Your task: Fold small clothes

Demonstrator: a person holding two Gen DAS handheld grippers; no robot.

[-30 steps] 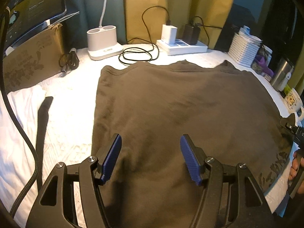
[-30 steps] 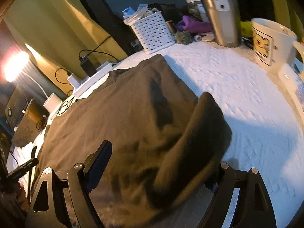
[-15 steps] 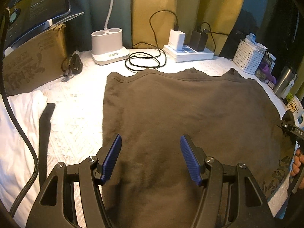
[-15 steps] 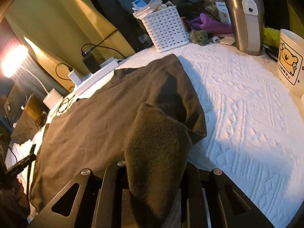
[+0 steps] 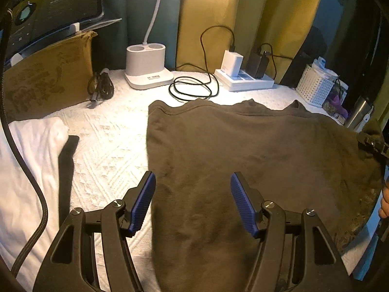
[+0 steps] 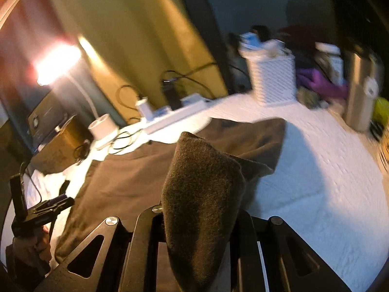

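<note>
**Obs. 1:** While the brown garment (image 5: 243, 165) lies spread flat on the white textured cloth (image 5: 107, 146), its one side is pulled up off the surface. Right gripper (image 6: 201, 219) is pinching a fold of that fabric; jaws have just been closing and now sit pressed together on it, the cloth bulging up between them. Right-wrist view is blurred.

**Obs. 2:** Agreed. And the left gripper (image 5: 192, 204)?

**Obs. 1:** Jaws spread, blue pads (image 5: 143, 202) apart, nothing between them. It hangs over the near part of the garment, one pad above the left edge. Cannot tell whether it touches the fabric.

**Obs. 2:** Why held there, do you judge?

**Obs. 1:** Likely placed to take or pin the near left side so the garment does not drag while the right side is carried over. Right grip sits on an edge fold, which suits drawing that side across the middle for a first fold.

**Obs. 2:** Surroundings?

**Obs. 1:** Far edge of the garment lies near a coiled black cable (image 5: 192, 87) and a white power strip (image 5: 243, 82). White basket (image 5: 313, 90) and a steel flask (image 6: 359, 92) stand off to the right, well apart from the lifted fold. Folded white cloth (image 5: 29, 160) at left.

**Obs. 2:** Risk?

**Obs. 1:** Loose fabric could bunch instead of creasing cleanly.
</note>
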